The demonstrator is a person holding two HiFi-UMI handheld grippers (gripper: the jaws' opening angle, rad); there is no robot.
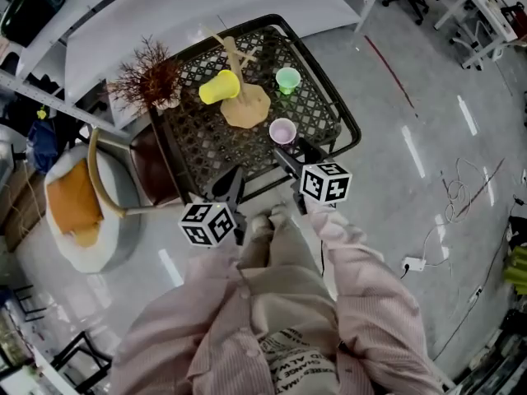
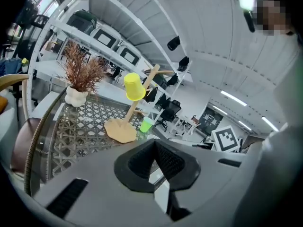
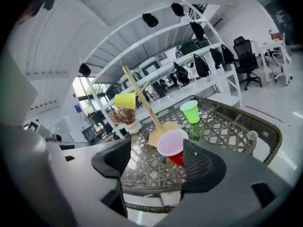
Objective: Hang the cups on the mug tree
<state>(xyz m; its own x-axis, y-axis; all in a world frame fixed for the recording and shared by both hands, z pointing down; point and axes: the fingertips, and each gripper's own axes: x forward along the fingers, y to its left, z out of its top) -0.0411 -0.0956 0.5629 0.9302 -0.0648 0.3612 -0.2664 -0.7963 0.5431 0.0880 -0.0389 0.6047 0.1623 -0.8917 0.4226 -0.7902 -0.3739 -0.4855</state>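
Left gripper (image 2: 154, 144) jaws closed, empty. Right gripper (image 3: 156, 151) jaws apart, red cup (image 3: 173, 145) standing unclamped between their tips on table (image 3: 227, 122). Yellow cup (image 3: 125, 100) hangs on tree (image 3: 142, 100).

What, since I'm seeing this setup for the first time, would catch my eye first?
A bright yellow plastic cup hangs tilted on the wooden mug tree in the middle of the black woven-lattice table. A green plastic cup stands upright beside the tree's base, and a red plastic cup with a pale inside stands near the table's front edge, just ahead of the open right tool.
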